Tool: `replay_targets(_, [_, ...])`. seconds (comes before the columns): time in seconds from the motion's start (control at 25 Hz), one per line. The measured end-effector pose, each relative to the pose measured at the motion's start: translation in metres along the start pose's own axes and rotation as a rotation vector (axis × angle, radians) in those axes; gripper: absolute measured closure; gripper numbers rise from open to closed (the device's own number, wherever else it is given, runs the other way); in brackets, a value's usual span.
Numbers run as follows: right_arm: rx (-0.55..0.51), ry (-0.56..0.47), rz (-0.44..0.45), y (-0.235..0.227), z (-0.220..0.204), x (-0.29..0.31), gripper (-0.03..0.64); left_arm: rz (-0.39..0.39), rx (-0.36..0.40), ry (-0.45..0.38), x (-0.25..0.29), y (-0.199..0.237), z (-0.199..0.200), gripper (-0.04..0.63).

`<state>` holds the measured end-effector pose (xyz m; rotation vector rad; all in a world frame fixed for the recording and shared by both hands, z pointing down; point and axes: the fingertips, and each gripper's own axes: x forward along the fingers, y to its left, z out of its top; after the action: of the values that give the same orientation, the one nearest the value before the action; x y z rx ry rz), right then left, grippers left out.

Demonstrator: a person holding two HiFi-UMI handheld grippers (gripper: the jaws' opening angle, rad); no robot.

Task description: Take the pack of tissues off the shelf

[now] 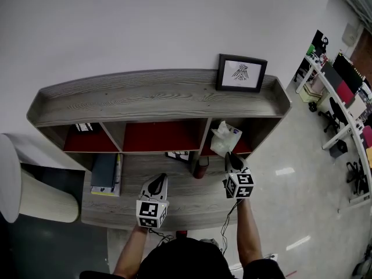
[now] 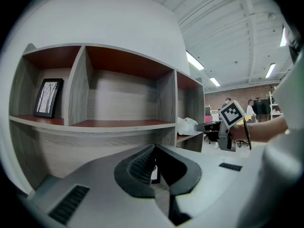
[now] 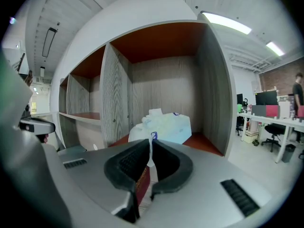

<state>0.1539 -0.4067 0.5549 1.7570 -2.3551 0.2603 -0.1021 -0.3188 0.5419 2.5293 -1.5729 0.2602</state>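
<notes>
1. Head view: the grey wooden shelf point(image 1: 157, 97) has three red-lined compartments. The pack of tissues point(image 1: 225, 139) sits in the rightmost one. A picture frame point(image 1: 241, 73) stands on the top board above it.

2. Right gripper view: the right tongs point(image 3: 151, 144) are clenched on a thin white edge of the pack of tissues point(image 3: 164, 127). The pack rests on the red compartment floor directly ahead. The head view shows only that the right tongs point(image 1: 231, 157) reach the pack's lower front edge; the pinch itself is not visible there.

3. Left gripper view: the left tongs point(image 2: 154, 151) are clenched with nothing held. They face the middle compartment. This view alone shows a second framed picture point(image 2: 47, 97), leaning in the leftmost compartment. It also shows the pack of tissues point(image 2: 186, 125) from the side.

4. Pose: both forearms extend forward from the bottom edge of the head view. The right forearm point(image 1: 247, 231) reaches towards the rightmost compartment. The left tongs point(image 1: 158, 182) hover over the lower board, well apart from the pack. Books point(image 1: 106, 174) lie to their left.
</notes>
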Motion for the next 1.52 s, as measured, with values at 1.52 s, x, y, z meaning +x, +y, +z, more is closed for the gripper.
replay_targets(1.52, [-0.078,-0.239,0.045,0.038,0.036,-0.154,0.586,-0.079,0.036,-0.009,-0.023,-0.065,-0.001,0.589])
